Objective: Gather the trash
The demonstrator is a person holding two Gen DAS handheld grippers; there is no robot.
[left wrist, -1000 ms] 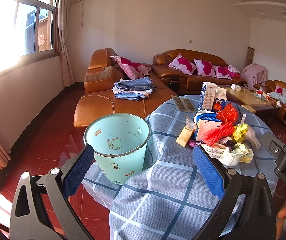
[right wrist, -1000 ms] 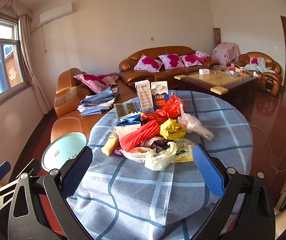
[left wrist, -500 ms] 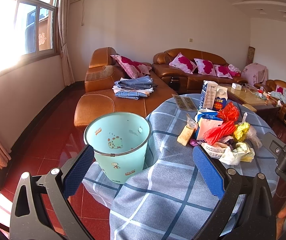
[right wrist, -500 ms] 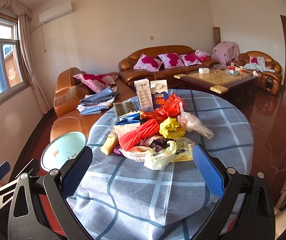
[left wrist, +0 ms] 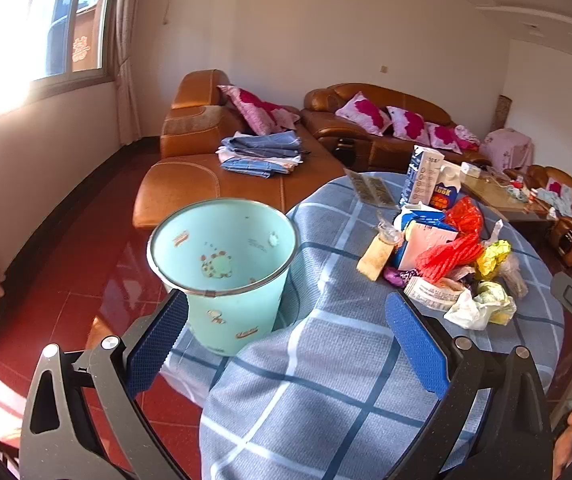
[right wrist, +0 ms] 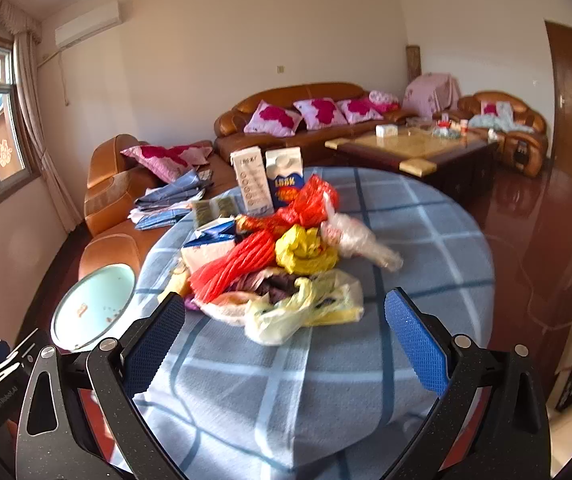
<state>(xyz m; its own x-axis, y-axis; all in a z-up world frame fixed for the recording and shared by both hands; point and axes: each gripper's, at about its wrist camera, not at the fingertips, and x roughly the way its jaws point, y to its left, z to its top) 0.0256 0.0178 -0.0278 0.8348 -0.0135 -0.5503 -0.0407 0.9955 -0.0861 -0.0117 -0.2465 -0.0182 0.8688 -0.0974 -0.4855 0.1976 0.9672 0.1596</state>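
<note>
A: How are the 2 grippers held?
B: The left gripper (left wrist: 286, 336) and right gripper (right wrist: 286, 330) are spread wide; nothing is gripped.
A: And the trash?
B: The trash pile (right wrist: 281, 264) is heaped on the table (right wrist: 426, 240), beside the bin (left wrist: 221, 264).

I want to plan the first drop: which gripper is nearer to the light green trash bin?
Left. The left gripper is open just before the trash bin; the right gripper, also open, faces the trash pile, with the bin off to its left.
</note>
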